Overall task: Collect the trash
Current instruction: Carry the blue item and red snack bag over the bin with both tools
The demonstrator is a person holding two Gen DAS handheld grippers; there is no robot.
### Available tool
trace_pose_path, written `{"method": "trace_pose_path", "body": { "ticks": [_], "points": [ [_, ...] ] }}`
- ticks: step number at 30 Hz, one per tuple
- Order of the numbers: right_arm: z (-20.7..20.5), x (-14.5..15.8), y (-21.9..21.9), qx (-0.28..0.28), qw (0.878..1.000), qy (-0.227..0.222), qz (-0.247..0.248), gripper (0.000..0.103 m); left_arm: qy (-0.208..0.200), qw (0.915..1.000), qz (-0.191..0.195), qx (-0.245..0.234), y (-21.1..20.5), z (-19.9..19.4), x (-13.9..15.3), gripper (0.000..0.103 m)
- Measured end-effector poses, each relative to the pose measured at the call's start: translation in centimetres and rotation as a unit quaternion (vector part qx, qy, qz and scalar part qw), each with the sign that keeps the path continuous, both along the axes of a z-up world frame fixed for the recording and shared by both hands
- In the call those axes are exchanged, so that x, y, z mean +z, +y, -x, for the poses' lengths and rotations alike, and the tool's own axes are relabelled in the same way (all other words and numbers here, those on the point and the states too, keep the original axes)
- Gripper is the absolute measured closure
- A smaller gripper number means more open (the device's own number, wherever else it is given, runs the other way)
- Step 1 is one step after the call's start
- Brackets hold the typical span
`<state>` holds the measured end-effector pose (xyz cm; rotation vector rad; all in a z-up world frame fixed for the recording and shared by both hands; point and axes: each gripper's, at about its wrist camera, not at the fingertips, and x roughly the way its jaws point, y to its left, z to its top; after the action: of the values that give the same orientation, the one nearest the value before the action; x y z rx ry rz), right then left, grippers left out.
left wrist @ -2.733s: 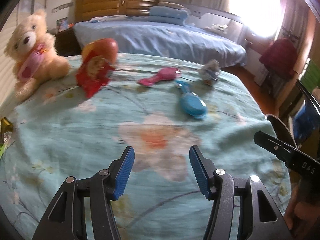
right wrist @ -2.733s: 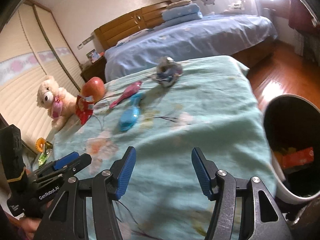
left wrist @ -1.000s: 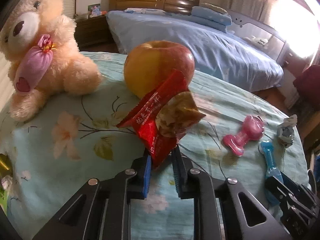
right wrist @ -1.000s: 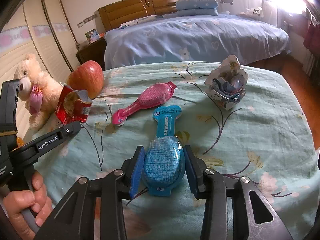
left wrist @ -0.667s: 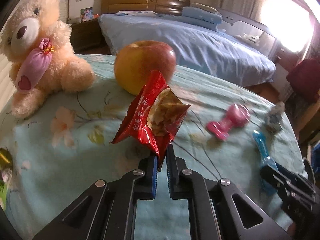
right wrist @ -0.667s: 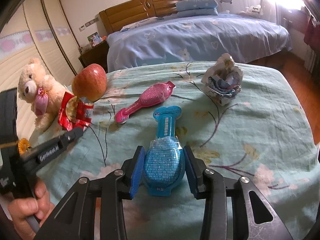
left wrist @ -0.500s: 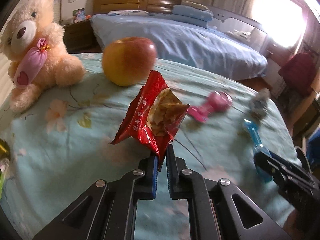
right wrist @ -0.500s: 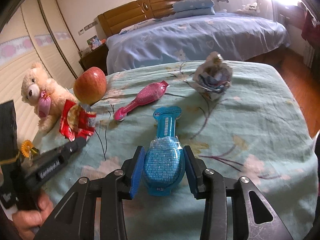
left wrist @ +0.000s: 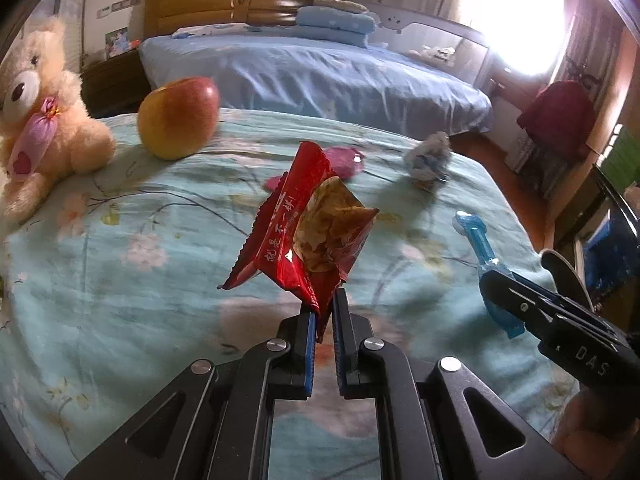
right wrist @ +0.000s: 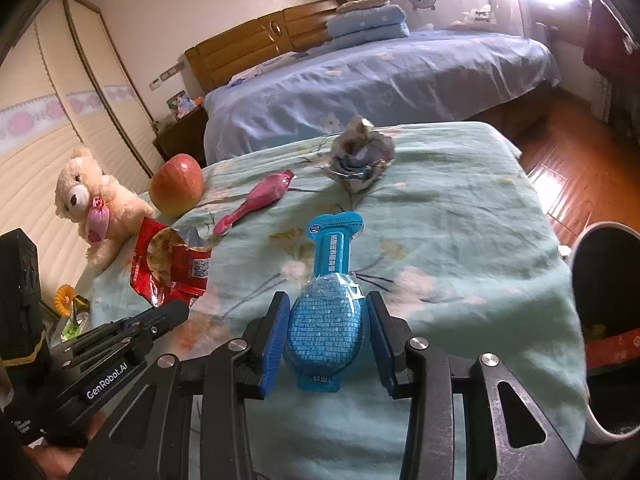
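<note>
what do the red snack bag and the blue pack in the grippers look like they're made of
Red snack bag: thin glossy plastic film, probably foil-lined; it shows sharp creases, shine, a silvery inside at the torn mouth.
Blue pack: looks like a glossy plastic blister or pouch with a flat printed neck; the bulging body reflects light. Whether it is rigid or soft I can't tell.

Bed (left wrist: pixel 320 76): blue sheets, upper centre; wooden headboard (left wrist: pixel 224 4) behind
Window (left wrist: pixel 516 12): glaring, upper right
Floor (right wrist: pixel 568 160): wooden, right
</note>
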<state>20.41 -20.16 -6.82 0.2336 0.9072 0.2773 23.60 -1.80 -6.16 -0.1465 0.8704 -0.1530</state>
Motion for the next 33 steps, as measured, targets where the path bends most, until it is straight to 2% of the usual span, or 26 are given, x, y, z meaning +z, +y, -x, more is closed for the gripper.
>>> {"method": "trace_pose_path", "body": {
  "ticks": [17,33],
  "points": [
    [2.9,1.0,-4.8,-0.040,0.999,-0.015,-0.010,0.064,-0.008,0.9987,-0.014,-0.048,-4.8,2.1,0.9,0.097],
    [5.3,1.8,-9.6,-0.081,0.996,-0.024,-0.015,0.063,-0.015,0.9937,-0.024,-0.108,-10.2,3.5,1.8,0.097]
  ]
}}
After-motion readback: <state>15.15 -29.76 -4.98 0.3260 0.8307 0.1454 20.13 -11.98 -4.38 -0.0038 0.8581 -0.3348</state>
